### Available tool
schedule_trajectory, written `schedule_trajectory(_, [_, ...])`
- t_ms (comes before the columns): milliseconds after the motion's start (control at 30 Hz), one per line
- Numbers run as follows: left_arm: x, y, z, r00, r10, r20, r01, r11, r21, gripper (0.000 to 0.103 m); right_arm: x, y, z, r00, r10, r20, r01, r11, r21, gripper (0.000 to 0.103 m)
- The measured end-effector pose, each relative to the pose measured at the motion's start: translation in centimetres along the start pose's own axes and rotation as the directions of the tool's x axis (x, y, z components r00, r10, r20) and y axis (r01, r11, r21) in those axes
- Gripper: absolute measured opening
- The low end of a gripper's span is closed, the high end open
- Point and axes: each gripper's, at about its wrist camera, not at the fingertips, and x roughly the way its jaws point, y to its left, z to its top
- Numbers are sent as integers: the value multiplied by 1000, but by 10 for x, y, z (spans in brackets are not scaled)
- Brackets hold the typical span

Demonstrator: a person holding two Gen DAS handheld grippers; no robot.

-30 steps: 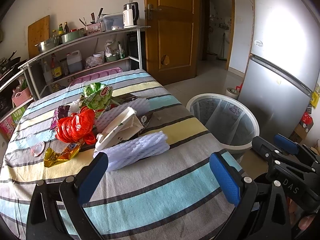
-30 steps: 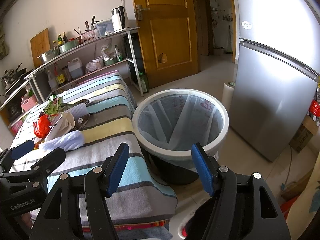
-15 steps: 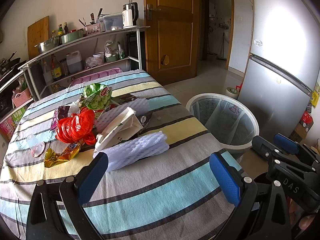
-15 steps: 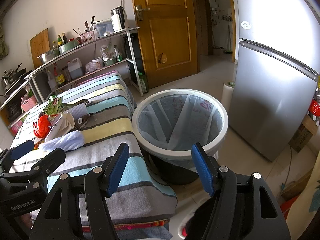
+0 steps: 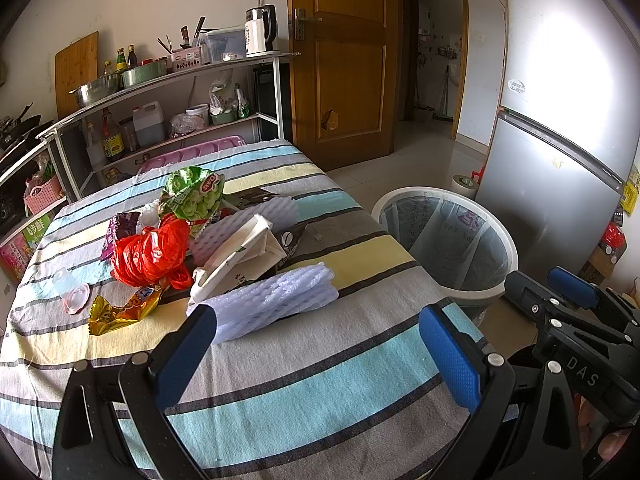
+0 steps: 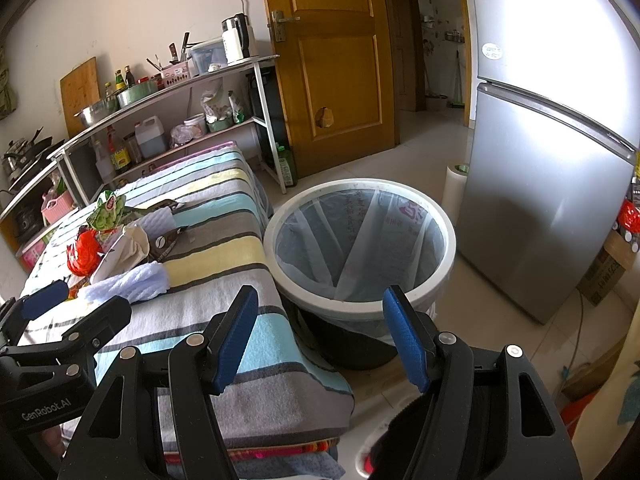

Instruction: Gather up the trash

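Left wrist view shows the left hand-held gripper [image 5: 318, 354] released, its blue pads wide apart and empty, above the near part of the counter [image 5: 304, 384], which is covered with a striped cloth. The trash lies in one heap toward 11 o'clock from this gripper: a white foam sheet [image 5: 272, 300] nearest, just beyond the left pad, then a folded paper bag [image 5: 236, 252] touching it, a red plastic bag [image 5: 152, 252], a green snack packet [image 5: 192, 196] at the far side and a gold wrapper [image 5: 120, 312] at 10 o'clock. A trash bin [image 5: 444, 248] with a clear liner stands on the floor at 2 o'clock, just beside the counter edge.

From the right wrist view, the right hand-held gripper [image 6: 320, 338] is also released and holds nothing; it hangs over the near rim of the bin, with the counter at 9 o'clock and a silver fridge [image 6: 552, 184] at 2 o'clock.
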Motion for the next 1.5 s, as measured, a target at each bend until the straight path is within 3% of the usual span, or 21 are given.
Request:
schedule_trajectory(1033, [-4,4,2,1000,-21,8,21,1000,-12,102,2,-1,1,1000,11,-2,-11,1000,5,66])
schedule_trajectory(1267, [-11,34,0,1000,7,23,-6,998,-61,102,7,18,4,994,110,5,-109,993,-40,66])
schedule_trajectory(1500, [-14,84,-8,997,76,0,-75,988,-133,102,23,61,8,963,266,-39,-268,955,-127,66])
